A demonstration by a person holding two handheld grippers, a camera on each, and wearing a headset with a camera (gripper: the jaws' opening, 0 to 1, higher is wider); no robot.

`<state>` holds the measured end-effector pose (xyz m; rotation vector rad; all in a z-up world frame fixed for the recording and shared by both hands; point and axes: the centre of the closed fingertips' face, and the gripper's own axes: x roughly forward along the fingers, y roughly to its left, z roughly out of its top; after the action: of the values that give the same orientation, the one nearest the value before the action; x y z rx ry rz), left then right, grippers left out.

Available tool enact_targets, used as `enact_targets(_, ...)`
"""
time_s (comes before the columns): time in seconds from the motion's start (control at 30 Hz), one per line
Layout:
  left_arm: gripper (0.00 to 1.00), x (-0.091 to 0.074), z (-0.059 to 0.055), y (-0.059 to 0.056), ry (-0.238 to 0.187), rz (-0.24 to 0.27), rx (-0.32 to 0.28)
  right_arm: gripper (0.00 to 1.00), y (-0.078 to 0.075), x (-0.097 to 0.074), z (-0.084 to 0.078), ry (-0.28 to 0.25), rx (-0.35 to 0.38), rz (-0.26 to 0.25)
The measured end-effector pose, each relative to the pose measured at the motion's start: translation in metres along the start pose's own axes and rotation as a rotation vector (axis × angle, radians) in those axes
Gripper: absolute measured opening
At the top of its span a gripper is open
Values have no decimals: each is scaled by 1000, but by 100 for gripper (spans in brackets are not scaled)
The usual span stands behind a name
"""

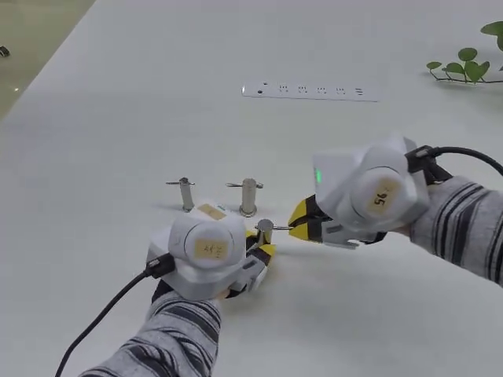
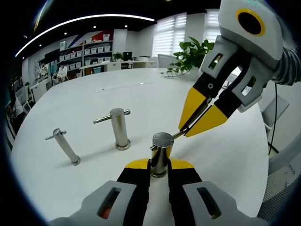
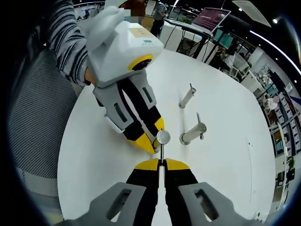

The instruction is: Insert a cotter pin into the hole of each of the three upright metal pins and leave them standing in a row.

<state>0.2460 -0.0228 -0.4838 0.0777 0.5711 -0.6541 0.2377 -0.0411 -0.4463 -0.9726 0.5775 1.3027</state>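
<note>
Just beside the two other upright pins, the third metal pin (image 2: 161, 153) stands on the white workbench (image 1: 118, 118), gripped low on its shaft by the left gripper (image 2: 159, 165), whose yellow-tipped jaws are closed against it. A cotter pin (image 3: 161, 153) meets it just under the head, pinched between the nearly closed jaws of the right gripper (image 3: 161, 165). The middle pin (image 2: 120, 128) and the far pin (image 2: 66, 147) each carry a cotter pin. The right gripper's sticker seems to read 95; the left's is blurred.
</note>
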Motion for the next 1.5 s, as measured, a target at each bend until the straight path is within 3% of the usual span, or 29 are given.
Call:
enact_targets(0.47, 10, 1, -1, 1, -4, 4, -9, 0, 0, 3, 6, -19, 64, 1)
enact_targets(1.5, 10, 2, 0, 0, -7, 19, -7, 0, 1, 7, 14, -71, 84, -24)
